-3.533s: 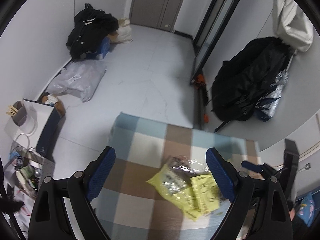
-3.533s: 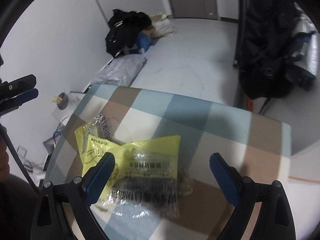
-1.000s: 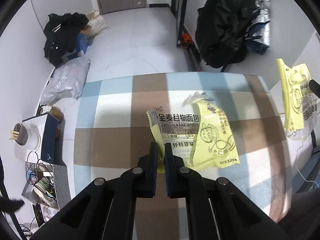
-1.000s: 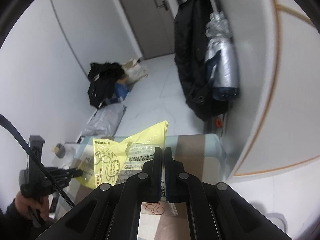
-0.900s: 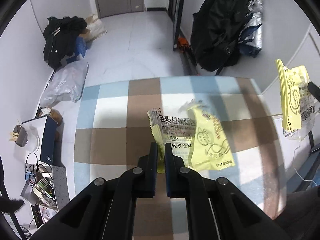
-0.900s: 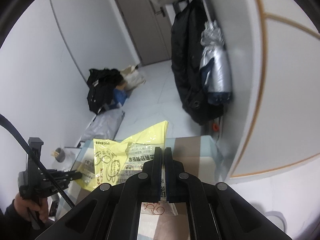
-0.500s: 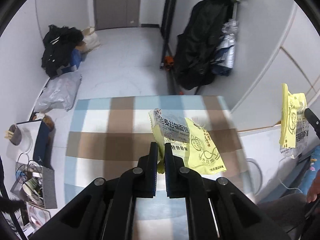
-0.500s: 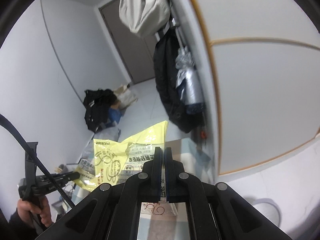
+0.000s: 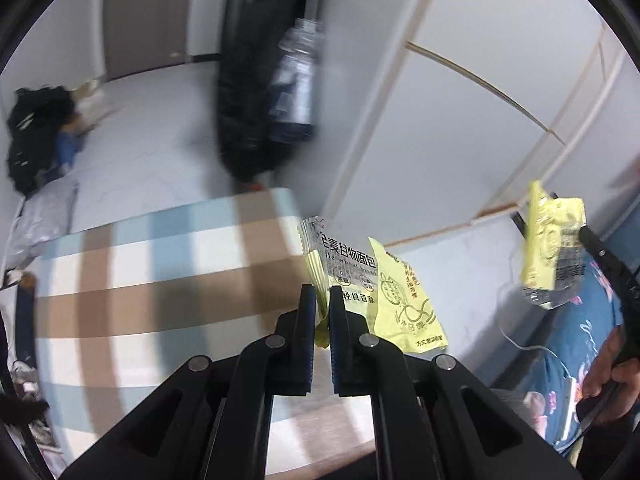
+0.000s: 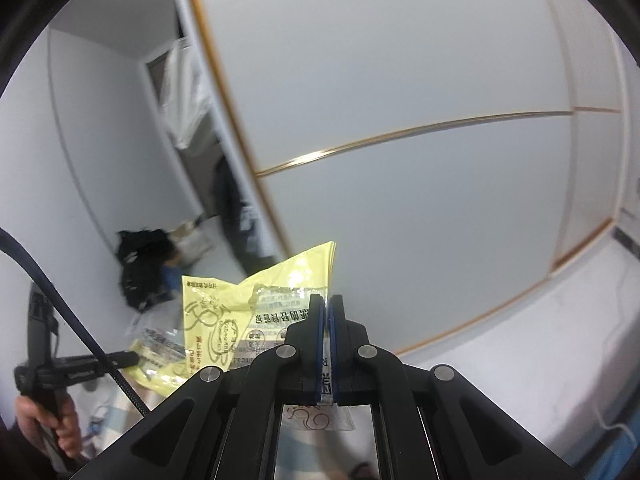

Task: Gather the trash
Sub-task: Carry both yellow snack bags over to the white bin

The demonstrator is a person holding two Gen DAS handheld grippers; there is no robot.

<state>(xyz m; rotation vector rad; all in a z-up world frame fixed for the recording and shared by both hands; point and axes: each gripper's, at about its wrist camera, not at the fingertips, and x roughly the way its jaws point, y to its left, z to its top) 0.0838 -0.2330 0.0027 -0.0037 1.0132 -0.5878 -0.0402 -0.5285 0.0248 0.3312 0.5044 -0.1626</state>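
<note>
Left wrist view: the left tool (image 9: 322, 300) is clenched on the edge of a yellow wrapper (image 9: 376, 300), jaws closed to a thin gap with the plastic between them. The wrapper hangs in the air above the far right edge of the surface (image 9: 160, 280), which carries a blue, brown and white check cloth. It is part clear, part yellow, with black print. Off to the right, a second yellow wrapper (image 9: 552, 240) hangs from the right tool (image 9: 586, 232), well apart from the first. The person's right hand (image 9: 612, 372) grips that tool's handle at the frame edge. Behind, blurred: a black coat (image 9: 248, 92) hanging by the wall, and dark bags (image 9: 36, 132) on the floor at left.

Right wrist view: the right tool (image 10: 327, 320) is clenched on the second yellow wrapper (image 10: 248, 312), held in the air; the plastic fans out to the left of the jaws. Lower left, the left tool (image 10: 128, 358) holds the first yellow wrapper (image 10: 160, 352) at its tip, with the left hand (image 10: 56, 420) on the handle. A white panelled wall (image 10: 400, 120) with thin gold trim fills most of the frame.
</note>
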